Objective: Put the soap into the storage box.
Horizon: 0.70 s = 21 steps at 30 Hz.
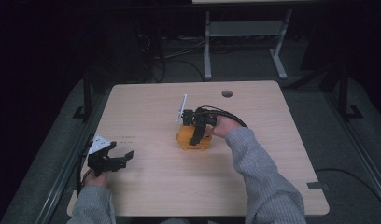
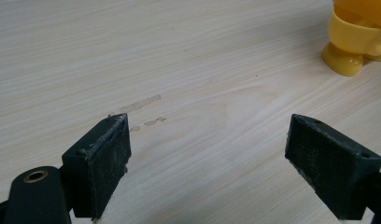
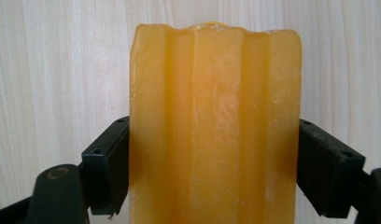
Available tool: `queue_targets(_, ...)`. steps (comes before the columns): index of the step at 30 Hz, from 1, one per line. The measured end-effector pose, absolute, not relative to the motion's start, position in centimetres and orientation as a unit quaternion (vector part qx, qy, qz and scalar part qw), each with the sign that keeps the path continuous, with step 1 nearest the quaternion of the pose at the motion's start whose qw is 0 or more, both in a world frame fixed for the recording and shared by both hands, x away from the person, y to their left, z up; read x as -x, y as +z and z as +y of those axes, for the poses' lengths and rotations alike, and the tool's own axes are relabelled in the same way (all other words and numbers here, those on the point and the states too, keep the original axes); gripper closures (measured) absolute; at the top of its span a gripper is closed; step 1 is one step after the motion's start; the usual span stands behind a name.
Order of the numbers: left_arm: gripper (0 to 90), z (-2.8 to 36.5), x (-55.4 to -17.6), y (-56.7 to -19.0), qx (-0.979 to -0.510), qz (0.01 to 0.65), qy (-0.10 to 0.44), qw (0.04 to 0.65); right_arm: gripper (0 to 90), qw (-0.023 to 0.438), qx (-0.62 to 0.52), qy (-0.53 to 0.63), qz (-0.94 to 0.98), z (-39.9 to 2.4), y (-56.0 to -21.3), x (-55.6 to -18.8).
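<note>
Right gripper view has the right hand-held gripper [image 3: 212,172] pinching a translucent orange ribbed plastic block [image 3: 214,126], one black jaw pressed flat to each side of it, with pale wood grain behind. High view places that same orange object [image 1: 192,139] near the middle of the light wooden desk [image 1: 151,186], the right hand-held gripper [image 1: 196,135] coming down on it from above, a grey-sleeved hand [image 1: 222,127] just behind and a black cable looping off the far side. What the ridges hide up close, the left gripper view gives: a rounded yellow-orange foot at the object's [image 2: 354,39] base resting on the desk. Left hand-held gripper [image 1: 117,157] lies near the desk's left edge, well apart, its jaws spread wide with bare wood between them [image 2: 207,158].
</note>
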State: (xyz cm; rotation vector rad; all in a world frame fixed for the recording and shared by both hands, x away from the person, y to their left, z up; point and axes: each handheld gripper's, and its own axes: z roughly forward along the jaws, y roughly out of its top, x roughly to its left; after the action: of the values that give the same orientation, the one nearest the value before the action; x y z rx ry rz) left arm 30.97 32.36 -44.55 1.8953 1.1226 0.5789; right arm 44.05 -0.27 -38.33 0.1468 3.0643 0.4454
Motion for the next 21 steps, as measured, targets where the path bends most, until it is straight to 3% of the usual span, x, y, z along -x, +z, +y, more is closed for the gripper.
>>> queue_targets(21, 13.8, 32.3, -30.96, -44.56, -0.756, 0.449, 0.23, 0.417, 20.6, 0.018, -0.05, 0.148, 0.988, -0.24, -38.42, -44.1)
